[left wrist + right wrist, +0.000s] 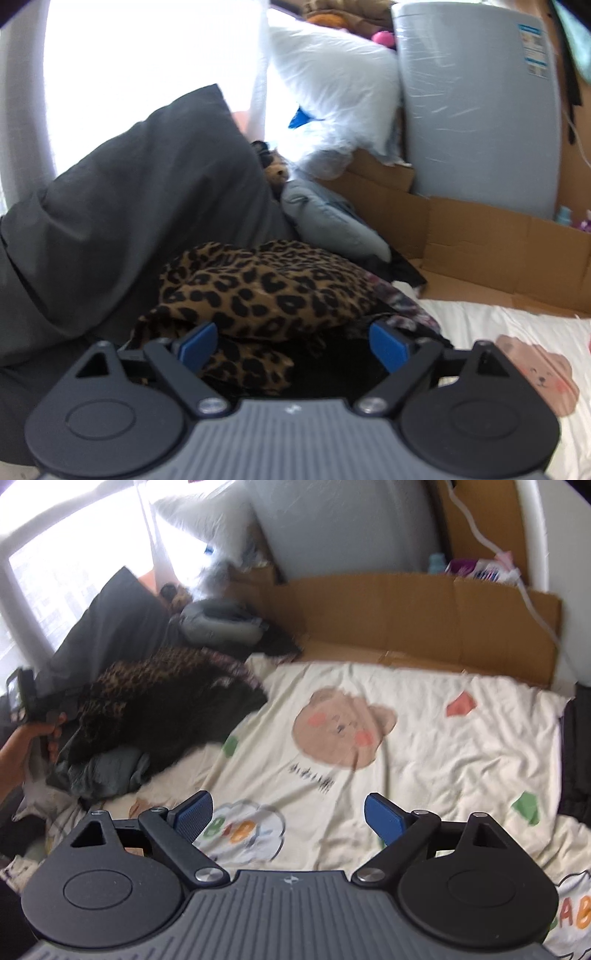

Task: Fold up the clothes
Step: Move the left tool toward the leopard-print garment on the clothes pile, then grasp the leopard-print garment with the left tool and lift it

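A heap of clothes lies on the bed, topped by a leopard-print garment [266, 288] with dark and floral pieces under it. My left gripper [291, 343] hovers just in front of this heap, its blue pads wide apart and nothing pinched between them. In the right wrist view the same pile [162, 705] sits at the left of the cream bear-print bedsheet [424, 746]. My right gripper [288, 818] stands open above bare sheet, well right of the pile. A hand [33, 738] holding the other gripper shows at the far left edge.
A dark grey pillow [122, 221] leans behind the pile, with a grey-blue bundle [332, 221] beside it. Flattened cardboard [406, 609] lines the bed's far side, backed by a wrapped grey mattress roll [476, 110] and a white pillow [332, 85]. A dark item [576, 757] lies at the right edge.
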Demonstrator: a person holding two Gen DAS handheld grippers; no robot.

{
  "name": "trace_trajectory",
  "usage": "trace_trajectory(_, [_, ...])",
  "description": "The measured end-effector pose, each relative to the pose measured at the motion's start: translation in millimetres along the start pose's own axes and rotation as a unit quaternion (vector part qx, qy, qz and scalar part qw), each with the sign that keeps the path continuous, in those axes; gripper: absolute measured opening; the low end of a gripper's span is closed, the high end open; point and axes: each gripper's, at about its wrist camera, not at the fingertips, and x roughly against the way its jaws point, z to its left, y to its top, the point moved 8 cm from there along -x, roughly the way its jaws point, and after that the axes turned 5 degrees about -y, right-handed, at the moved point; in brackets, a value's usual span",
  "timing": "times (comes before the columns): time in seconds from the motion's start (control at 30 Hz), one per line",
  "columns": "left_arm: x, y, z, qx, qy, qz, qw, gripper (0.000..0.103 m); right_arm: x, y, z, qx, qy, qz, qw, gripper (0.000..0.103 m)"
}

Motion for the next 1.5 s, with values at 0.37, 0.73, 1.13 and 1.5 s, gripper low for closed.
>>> trace_trajectory(0.37, [-27, 23, 47, 0.026, -0.020, -0.003, 0.9995, 0.099, -9, -6, 3, 0.001, 0.028, 0.027, 0.999, 0.091])
trace_trajectory(0.73, [-80, 11, 76, 0.001, -0.025, 0.093, 0.9954, 0.101, -3, -17, -29, -0.010, 0.009, 0.036, 0.999, 0.085])
trace_trajectory(1.13, [-104, -13, 84, 0.048, -0.048, 0.145, 0.9870, 0.011, 5, -39, -79, -0.076, -0.021, 0.021, 0.997, 0.074])
trace_trajectory(1.5, [-73, 21, 36, 0.026, -0.102, 0.147, 0.9835, 0.008, 8, -37, -79, -0.070, -0.014, 0.000, 0.997, 0.061])
